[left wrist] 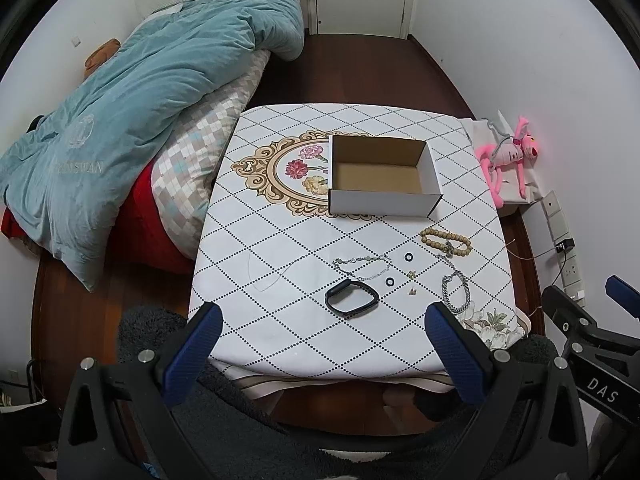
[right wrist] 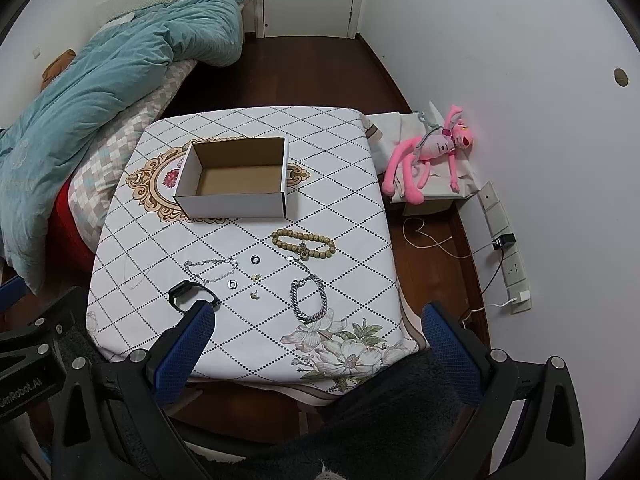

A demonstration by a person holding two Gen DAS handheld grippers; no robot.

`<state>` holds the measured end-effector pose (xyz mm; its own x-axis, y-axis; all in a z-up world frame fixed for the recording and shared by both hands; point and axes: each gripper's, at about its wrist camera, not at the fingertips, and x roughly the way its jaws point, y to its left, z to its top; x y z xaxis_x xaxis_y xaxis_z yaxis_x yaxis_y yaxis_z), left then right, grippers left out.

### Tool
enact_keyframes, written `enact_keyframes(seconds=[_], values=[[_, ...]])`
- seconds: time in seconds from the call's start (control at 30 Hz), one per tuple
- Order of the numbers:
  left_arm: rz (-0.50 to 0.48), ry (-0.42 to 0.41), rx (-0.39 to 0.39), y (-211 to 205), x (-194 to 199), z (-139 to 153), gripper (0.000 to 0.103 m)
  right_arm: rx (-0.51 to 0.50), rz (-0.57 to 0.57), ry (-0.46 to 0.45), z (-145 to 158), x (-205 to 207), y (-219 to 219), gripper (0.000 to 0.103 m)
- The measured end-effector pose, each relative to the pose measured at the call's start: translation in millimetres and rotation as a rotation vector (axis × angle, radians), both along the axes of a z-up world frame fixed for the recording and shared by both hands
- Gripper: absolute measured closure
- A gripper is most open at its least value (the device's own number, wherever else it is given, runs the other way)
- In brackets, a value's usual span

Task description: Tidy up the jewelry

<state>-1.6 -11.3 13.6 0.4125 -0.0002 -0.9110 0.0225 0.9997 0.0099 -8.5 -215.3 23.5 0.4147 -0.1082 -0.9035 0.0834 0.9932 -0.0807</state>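
Note:
An empty white cardboard box [left wrist: 382,176] [right wrist: 236,178] stands open on the table. In front of it lie a wooden bead bracelet [left wrist: 445,241] [right wrist: 303,243], a thin silver chain bracelet [left wrist: 363,267] [right wrist: 211,270], a thick silver chain bracelet [left wrist: 456,292] [right wrist: 308,298], a black wristband [left wrist: 352,298] [right wrist: 193,296], two small dark rings [left wrist: 408,257] [right wrist: 255,259] and small earrings [left wrist: 412,282] [right wrist: 255,286]. My left gripper [left wrist: 320,326] is open and empty above the table's near edge. My right gripper [right wrist: 318,326] is open and empty, also at the near edge.
The table [left wrist: 280,240] has a diamond-pattern cloth. A bed with a teal duvet [left wrist: 140,112] is to the left. A pink plush toy [right wrist: 432,152] lies on a box at the right wall, near sockets and cables [right wrist: 512,264]. A thin wire loop [left wrist: 260,272] lies at the table's left.

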Motion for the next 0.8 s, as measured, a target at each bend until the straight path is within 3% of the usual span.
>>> enact_keyframes(seconds=[0.8], values=[[-0.002, -0.008, -0.003, -2.3, -2.1, 2.7, 0.0, 0.0, -0.002, -0.018, 10.4, -1.8, -1.0, 0.0]])
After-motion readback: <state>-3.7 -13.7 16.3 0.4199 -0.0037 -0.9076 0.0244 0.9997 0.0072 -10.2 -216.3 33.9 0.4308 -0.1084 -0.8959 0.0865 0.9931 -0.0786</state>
